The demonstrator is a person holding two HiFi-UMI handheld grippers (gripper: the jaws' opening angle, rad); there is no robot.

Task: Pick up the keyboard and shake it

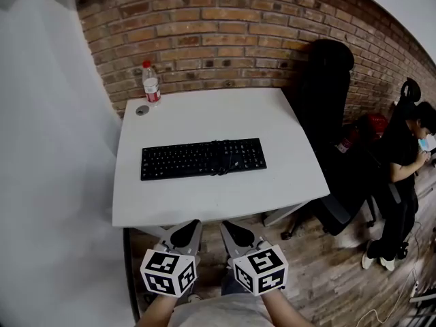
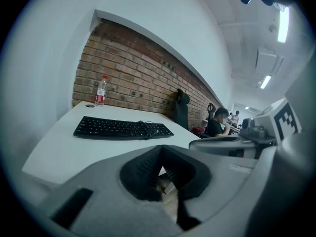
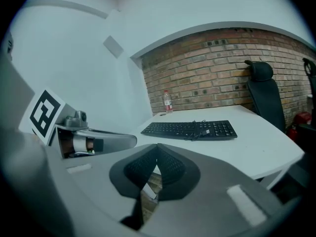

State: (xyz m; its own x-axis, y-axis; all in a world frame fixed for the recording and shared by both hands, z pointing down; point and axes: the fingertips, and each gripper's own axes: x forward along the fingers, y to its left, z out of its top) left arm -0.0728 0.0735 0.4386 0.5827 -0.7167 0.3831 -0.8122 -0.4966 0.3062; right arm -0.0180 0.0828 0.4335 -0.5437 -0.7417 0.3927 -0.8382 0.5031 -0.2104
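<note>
Far left of the counter (image 1: 204, 199), against the brick wall (image 1: 225, 26): a water bottle (image 1: 150, 82), upright, red cap, with a small round disc (image 1: 142, 110) just in front of it.

Keyboard (image 1: 203, 159): black, flat on mid-counter, long side along the near edge, its cable (image 1: 221, 163) bunched on the keys.

Left gripper (image 1: 185, 231) and right gripper (image 1: 237, 231) sit side by side at the near edge, well short of the keyboard. Both sets of jaws are pressed together with nothing between them.

Right of the counter: a black chair (image 1: 327, 80), then a seated person (image 1: 402, 162).

The person appears in the head view and the left gripper view only. Ceiling lights (image 2: 283, 23) show only in the left gripper view. Each gripper view catches the other gripper's marker cube.
</note>
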